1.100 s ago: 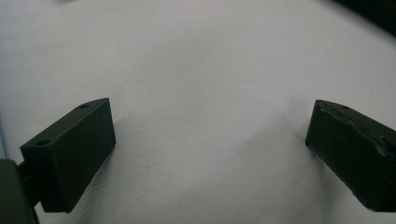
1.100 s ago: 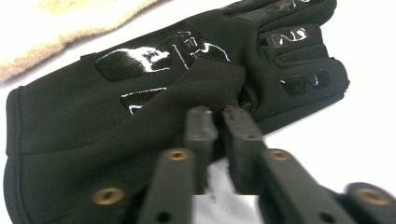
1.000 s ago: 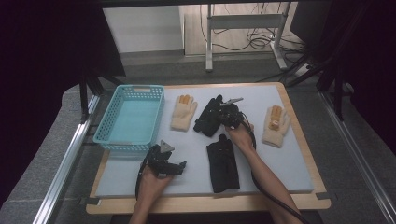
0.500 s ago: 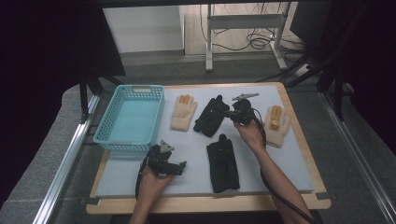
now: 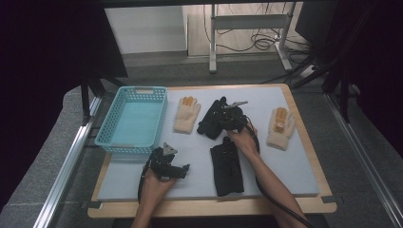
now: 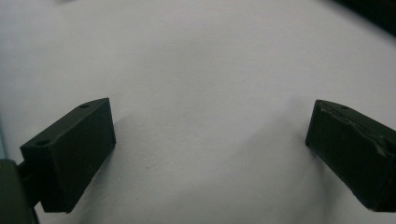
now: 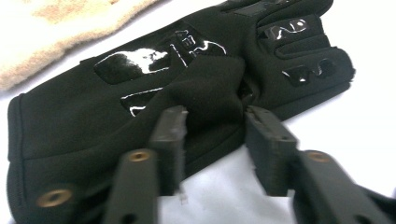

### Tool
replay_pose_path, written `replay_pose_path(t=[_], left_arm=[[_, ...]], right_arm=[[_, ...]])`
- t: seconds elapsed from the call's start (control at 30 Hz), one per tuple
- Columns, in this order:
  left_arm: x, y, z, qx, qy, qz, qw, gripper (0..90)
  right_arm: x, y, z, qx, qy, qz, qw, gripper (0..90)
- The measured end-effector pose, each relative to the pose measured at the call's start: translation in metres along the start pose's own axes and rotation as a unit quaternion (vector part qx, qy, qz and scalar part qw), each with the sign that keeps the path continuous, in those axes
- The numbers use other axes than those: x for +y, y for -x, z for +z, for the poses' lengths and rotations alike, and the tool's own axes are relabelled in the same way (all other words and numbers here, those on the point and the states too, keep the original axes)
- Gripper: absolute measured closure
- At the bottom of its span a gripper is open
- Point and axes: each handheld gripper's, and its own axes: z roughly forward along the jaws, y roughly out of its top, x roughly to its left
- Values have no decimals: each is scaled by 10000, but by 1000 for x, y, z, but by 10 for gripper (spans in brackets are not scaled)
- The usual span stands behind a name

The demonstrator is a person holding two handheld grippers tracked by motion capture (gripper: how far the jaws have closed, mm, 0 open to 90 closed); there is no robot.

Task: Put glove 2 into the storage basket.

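A black glove (image 5: 211, 119) lies palm up at the middle of the pale mat (image 5: 294, 166). My right gripper (image 5: 228, 118) is at that glove's right edge. In the right gripper view the black glove (image 7: 116, 102) has a raised fold pinched between the two jaws of my right gripper (image 7: 212, 126). A second black glove (image 5: 227, 166) lies flat near the front, below the right hand. One cream glove (image 5: 187, 115) lies left of the held glove, and another cream glove (image 5: 280, 127) lies at the right. My left gripper (image 5: 182, 169) rests open on bare mat, jaws wide apart around nothing (image 6: 210, 144).
A light blue basket (image 5: 105, 137) stands at the left of the board, just behind the left hand. The cream glove's edge (image 7: 56, 32) lies close beyond the black one. A metal stand and cables sit on the floor behind the table.
The right hand has moved up and then left from near the front black glove, and its jaws have come onto the middle black glove. The left gripper has stayed put.
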Motion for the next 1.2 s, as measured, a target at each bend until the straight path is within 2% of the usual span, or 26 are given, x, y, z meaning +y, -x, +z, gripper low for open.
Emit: replay_pose_path(t=[0.07, 0.1, 0.13, 0.2, 0.33, 0.4, 0.53, 0.73, 0.8, 0.9, 1.0, 1.1, 1.2], left_arm=[[0, 0, 0, 2, -2, 0, 10000, 20], [0, 0, 0, 2, -1, 0, 10000, 20], [0, 0, 0, 3, 9, -12, 10000, 20], [0, 0, 0, 2, 6, -12, 10000, 20], [0, 0, 0, 0, -2, -3, 10000, 20], [0, 0, 0, -1, -1, -4, 10000, 20], [0, 0, 0, 0, -5, 2, 10000, 20], [0, 0, 0, 2, 2, 0, 10000, 20], [0, 0, 0, 0, 6, -2, 10000, 20], [0, 0, 0, 2, 4, 0, 10000, 20], [0, 0, 0, 0, 4, -1, 10000, 20], [0, 0, 0, -1, 6, -4, 10000, 20], [0, 0, 0, 0, 5, -1, 10000, 20]], right_arm=[[0, -1, -1, 22, -19, 20, 10000, 713], [0, -1, -1, 127, -45, 55, 9999, 793], [0, -1, -1, 248, -53, 101, 9996, 827], [1, -2, -1, 232, -64, 74, 9997, 847], [3, 1, -4, 264, -66, 37, 9996, 855], [4, 5, -11, 260, 19, 61, 9996, 854], [8, 15, -34, 334, 208, 60, 9992, 854], [10, 30, -76, 191, 450, -40, 9988, 854], [10, 36, -86, 131, 431, -73, 9990, 854], [8, 49, -106, -88, 318, -205, 9992, 853], [7, 63, -119, -257, 161, -202, 9993, 852], [5, 75, -123, -327, 13, -129, 9994, 851], [3, 81, -118, -313, -50, -49, 9995, 848]])
